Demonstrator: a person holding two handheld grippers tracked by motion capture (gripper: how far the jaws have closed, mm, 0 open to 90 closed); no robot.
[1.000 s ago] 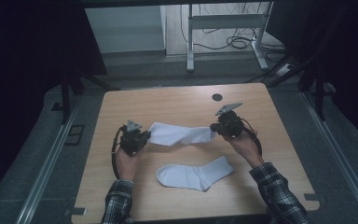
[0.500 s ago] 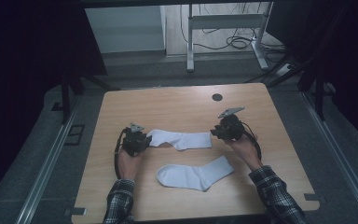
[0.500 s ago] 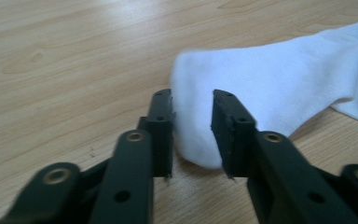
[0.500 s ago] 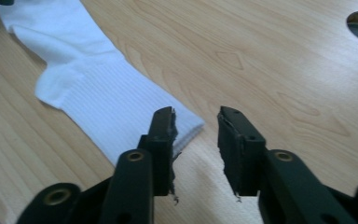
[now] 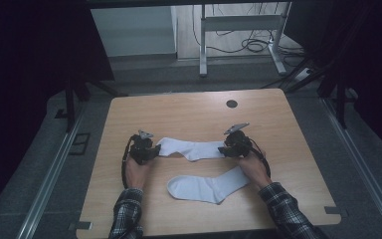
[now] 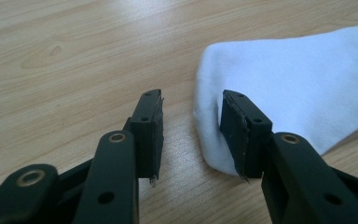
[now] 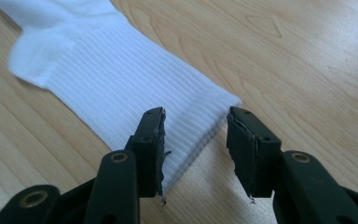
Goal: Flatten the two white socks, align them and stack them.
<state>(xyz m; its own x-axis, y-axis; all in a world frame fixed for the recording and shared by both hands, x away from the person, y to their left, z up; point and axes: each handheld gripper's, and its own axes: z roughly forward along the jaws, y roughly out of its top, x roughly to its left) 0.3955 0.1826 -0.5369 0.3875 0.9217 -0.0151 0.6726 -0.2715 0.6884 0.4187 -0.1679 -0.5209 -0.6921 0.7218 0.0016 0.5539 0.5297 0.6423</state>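
Though parted, jaws astride sock [image 5: 191,148] ends.

A lab: bare wooden table [image 5: 189,112], black curtains [image 5: 35,45], trailing floor cables [image 5: 251,45].

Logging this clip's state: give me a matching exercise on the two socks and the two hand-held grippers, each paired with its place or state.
Things:
1. far sock
2. near sock
3. left hand-held gripper
4. right hand-held gripper

Places or states:
A. jaws open at the ribbed cuff
B. lies flat between the two forearms, touched by nothing
C. jaws open at the toe end
D. stretched out between the two grippers

Pairs: 1-D, 2-B, 3-C, 4-A

Both grippers' jaws have just been opening; the far sock's ends lie at them, unpressed.
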